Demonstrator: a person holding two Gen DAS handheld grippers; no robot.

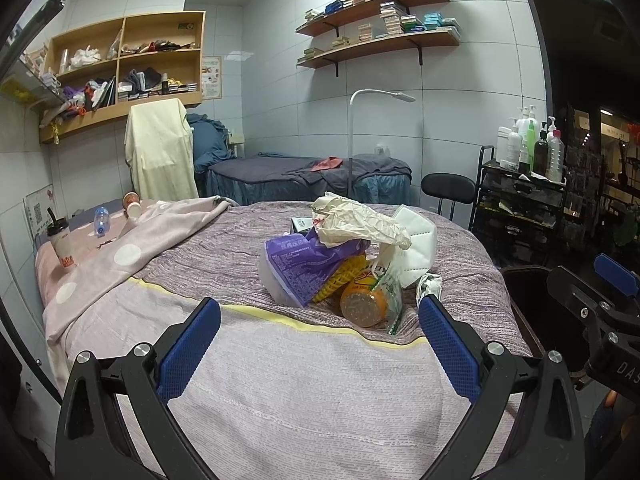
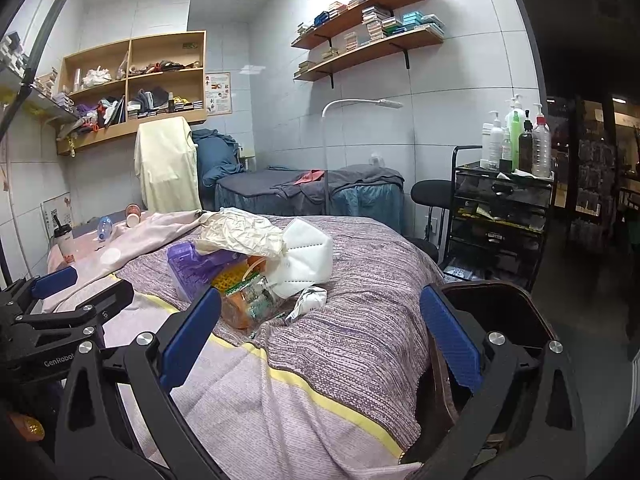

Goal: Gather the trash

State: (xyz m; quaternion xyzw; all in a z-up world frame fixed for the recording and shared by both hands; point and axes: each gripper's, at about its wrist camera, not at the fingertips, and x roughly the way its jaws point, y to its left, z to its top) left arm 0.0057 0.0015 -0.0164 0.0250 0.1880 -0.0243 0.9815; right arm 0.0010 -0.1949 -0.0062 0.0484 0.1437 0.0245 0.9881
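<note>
Legibly, "GenRobot" marks the left claw (image 2: 60, 284) body.

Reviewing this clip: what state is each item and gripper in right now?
Left gripper: open, empty.
Right gripper: open, empty.
Face mask: on the pile.
Crumpled glove: topmost on the pile.
Orange bottle: lying on its side.
Milk tea cup: upright.
Water bottle: lying down.

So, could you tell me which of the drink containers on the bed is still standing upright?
The lidded cup with the black straw near the wall; the clear water bottle, paper cup and orange bottle all lie on their sides.
</note>
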